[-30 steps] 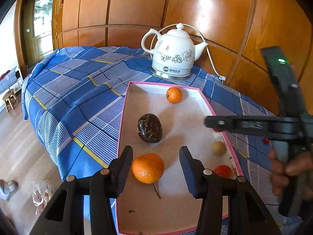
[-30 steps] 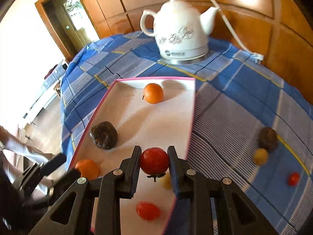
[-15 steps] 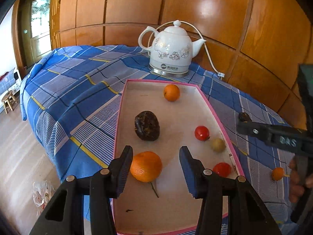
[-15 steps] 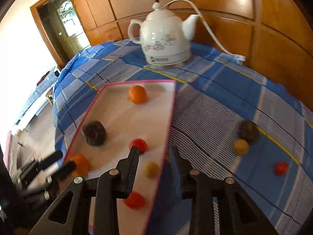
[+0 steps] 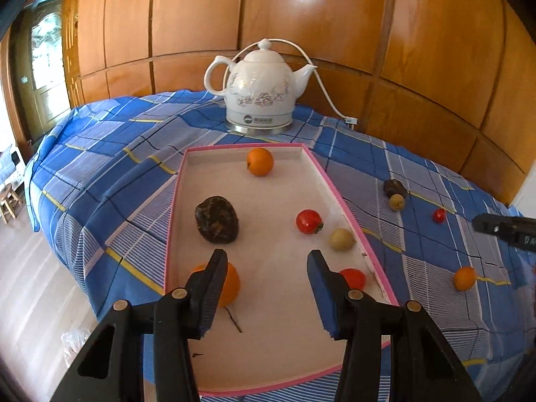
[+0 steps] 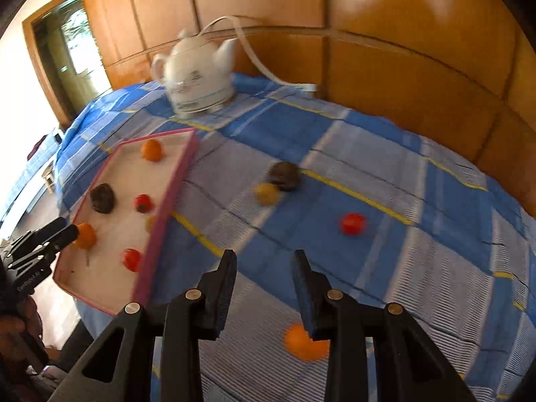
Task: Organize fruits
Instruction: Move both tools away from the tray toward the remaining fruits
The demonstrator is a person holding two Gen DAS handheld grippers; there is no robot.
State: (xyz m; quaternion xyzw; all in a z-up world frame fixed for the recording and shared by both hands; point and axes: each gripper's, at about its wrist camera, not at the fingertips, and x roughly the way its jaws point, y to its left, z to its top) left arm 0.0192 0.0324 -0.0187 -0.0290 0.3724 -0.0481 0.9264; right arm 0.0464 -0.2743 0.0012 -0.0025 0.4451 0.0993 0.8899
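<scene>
A pink-rimmed tray on the blue checked cloth holds two oranges, a dark wrinkled fruit, two red tomatoes and a yellowish fruit. My left gripper hovers open over the tray's near end, with the near orange just behind its left finger. My right gripper is open and empty above the cloth to the right of the tray. Loose on the cloth lie an orange under its right finger, a red tomato, a dark fruit and a yellow fruit.
A white electric kettle with its cord stands behind the tray against the wood-panelled wall. The cloth's edge drops to the floor on the left. A hand holds the left gripper at the lower left of the right wrist view.
My right gripper let go of the red tomato in the tray and swung right, out over the cloth. The left gripper shifted a little, so the near orange now sits behind its left finger.
</scene>
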